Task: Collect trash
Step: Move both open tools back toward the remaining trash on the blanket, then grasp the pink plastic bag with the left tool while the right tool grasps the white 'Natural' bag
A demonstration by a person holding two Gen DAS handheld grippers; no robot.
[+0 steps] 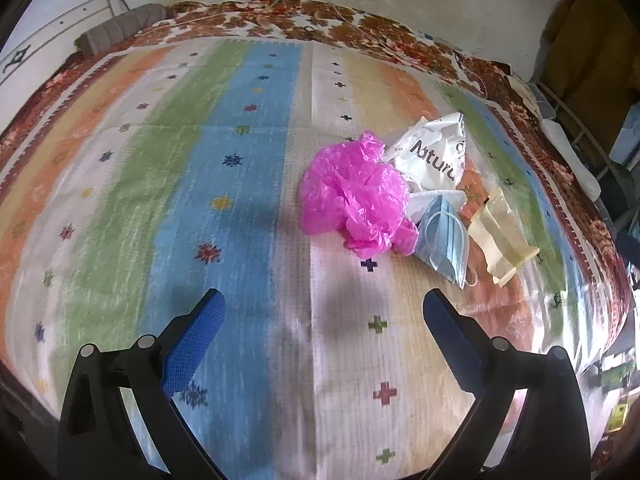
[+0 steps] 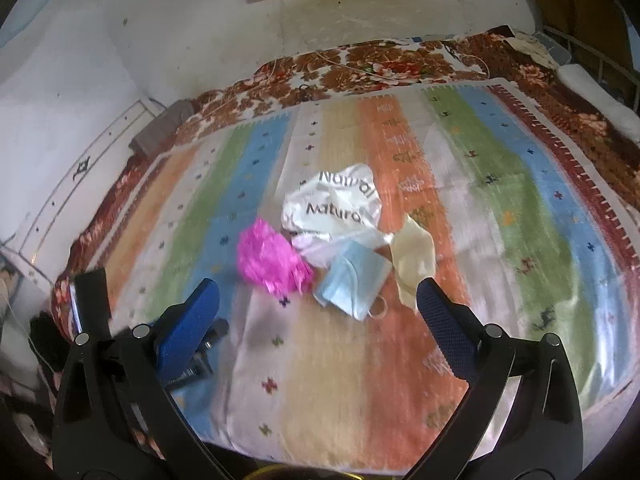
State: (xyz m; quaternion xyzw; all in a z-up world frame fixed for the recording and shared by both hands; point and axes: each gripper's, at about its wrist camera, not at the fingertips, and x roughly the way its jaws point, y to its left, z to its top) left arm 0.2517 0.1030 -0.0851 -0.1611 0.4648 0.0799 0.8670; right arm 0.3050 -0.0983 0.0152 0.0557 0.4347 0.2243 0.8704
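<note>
both sets of jaws stood spread wide with nothing between them. the left gripper [image 1: 322,300] hovered above the striped bedspread [image 1: 240,184], short of the trash, and the right gripper [image 2: 318,292] hung over the same cloth, its pads framing the near edge of the heap.

the trash lay in one tight cluster on the spread: a crumpled pink plastic bag [image 1: 354,196] to the left, a white printed bag [image 1: 434,152] behind it, a blue face mask [image 1: 444,240] touching the pink bag's near side, and a cream glove [image 1: 500,236] just beside the mask.

the likely trouble, as i judged it, was the film itself: thin crumpled plastic would compress and slip from the pads, and a pinch on the pink bag could drag the mask along and scatter the heap. the mask's ear loop could snag a finger. a low pinch might also catch the bedspread.

no bin or collecting bag showed in either view, so where the trash should go could not be told. whether the white bag held anything could not be told either.
</note>
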